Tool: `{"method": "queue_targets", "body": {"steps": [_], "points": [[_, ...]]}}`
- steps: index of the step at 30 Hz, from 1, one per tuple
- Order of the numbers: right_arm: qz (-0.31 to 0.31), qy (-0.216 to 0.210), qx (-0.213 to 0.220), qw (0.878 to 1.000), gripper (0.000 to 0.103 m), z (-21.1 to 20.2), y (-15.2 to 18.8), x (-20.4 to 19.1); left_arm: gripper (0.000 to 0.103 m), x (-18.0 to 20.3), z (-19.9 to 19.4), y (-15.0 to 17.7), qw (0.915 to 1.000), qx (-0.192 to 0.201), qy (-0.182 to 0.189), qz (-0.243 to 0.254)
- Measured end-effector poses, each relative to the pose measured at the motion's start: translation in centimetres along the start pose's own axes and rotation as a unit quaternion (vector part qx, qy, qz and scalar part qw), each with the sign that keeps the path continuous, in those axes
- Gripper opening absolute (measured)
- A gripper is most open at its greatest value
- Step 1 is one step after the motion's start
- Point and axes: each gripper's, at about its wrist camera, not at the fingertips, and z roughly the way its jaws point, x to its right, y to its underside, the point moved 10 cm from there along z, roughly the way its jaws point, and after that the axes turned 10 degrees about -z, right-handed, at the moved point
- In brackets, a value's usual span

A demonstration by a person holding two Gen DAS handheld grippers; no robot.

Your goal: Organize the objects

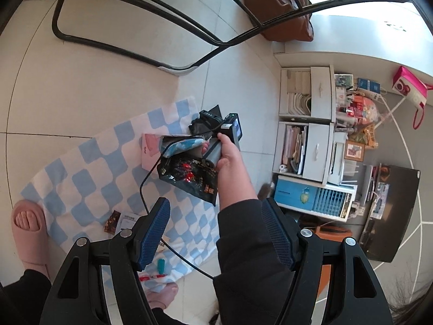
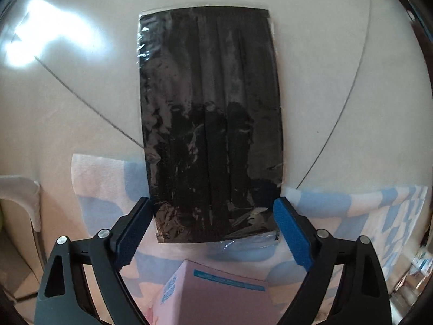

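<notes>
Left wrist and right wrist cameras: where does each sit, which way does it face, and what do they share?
Left wrist: on the left claw, angled down at the blue-and-white checkered cloth on the tiled floor; shows its open blue pads, the person's right hand and dark sleeve, and slippered feet.
Right wrist: on the right claw, facing straight down at the black face mask in clear plastic wrap, which lies between open pads.
Shared: the cloth, the mask, the pink cardboard box, the right claw.
</notes>
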Motion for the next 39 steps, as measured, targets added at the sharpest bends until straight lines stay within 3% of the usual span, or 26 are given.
{"method": "queue_targets", "body": {"steps": [2, 3, 4, 5, 6, 10, 16, 19, 22, 24, 26, 28, 32, 34, 35, 39], "points": [[-0.013, 0.002, 0.002, 1.000, 0.075, -0.3, 0.0, 0.0, 0.069, 0.0, 0.1, 0.2, 1.0000, -0.007, 0.002, 0.003], [-0.020, 0.004, 0.005, 1.000, 0.058, -0.6, -0.2, 0.0, 0.069, 0.0, 0.3, 0.3, 1.0000, -0.008, 0.002, 0.003], [-0.025, 0.014, 0.011, 1.000, 0.029, -1.1, -0.3, 0.2, 0.069, -0.1, 0.5, 0.3, 1.0000, -0.009, 0.002, 0.002], [-0.024, 0.020, 0.013, 0.999, 0.016, -1.4, -0.3, 0.5, 0.069, -0.2, 0.5, 0.3, 0.9999, -0.011, 0.003, -0.001], [-0.019, 0.009, 0.015, 1.000, 0.013, -1.5, -0.3, 0.7, 0.069, -0.5, 0.4, 0.4, 0.9999, -0.013, 0.006, -0.005], [-0.008, -0.042, 0.029, 0.999, 0.012, -2.1, 0.3, 1.5, 0.069, -0.4, 0.5, 0.2, 0.9999, -0.007, 0.015, -0.004], [-0.005, -0.147, 0.092, 0.985, 0.012, -9.6, 1.8, 2.1, 0.069, -0.4, -0.6, -0.6, 0.9994, 0.030, 0.014, -0.006], [-0.030, -0.179, 0.099, 0.978, 0.012, -14.1, 6.3, 1.5, 0.069, -0.2, -1.3, -0.6, 0.9985, 0.042, 0.026, -0.024], [-0.046, -0.227, 0.054, 0.971, 0.012, -15.7, 13.6, -0.7, 0.069, 0.7, -1.0, 0.3, 0.9986, 0.035, 0.036, -0.014], [-0.057, -0.227, 0.029, 0.972, 0.012, -13.9, 18.6, -2.7, 0.069, 1.2, -0.7, 1.1, 0.9990, 0.026, 0.037, -0.004], [-0.065, -0.200, 0.012, 0.978, 0.012, -10.5, 22.4, -3.9, 0.069, 1.2, -0.3, 2.0, 0.9992, 0.015, 0.037, 0.000], [-0.045, -0.181, -0.010, 0.982, 0.012, -7.3, 24.0, -4.2, 0.069, 0.9, -0.1, 2.3, 0.9994, 0.011, 0.034, 0.000], [0.009, -0.140, -0.010, 0.990, 0.012, -2.3, 23.4, -4.6, 0.069, 0.3, -0.4, 2.1, 0.9994, 0.010, 0.033, -0.011], [0.043, -0.133, -0.023, 0.990, 0.006, -0.1, 23.5, -4.1, 0.069, 0.3, -0.8, 1.8, 0.9994, 0.016, 0.031, -0.008], [0.052, -0.107, -0.025, 0.993, 0.010, 0.6, 23.4, -3.5, 0.069, 0.3, -0.9, 1.7, 0.9994, 0.020, 0.029, -0.004], [0.022, -0.099, -0.033, 0.994, 0.009, 2.7, 23.3, -4.0, 0.069, 0.9, -1.3, 1.3, 0.9991, 0.032, 0.018, 0.019]]}}
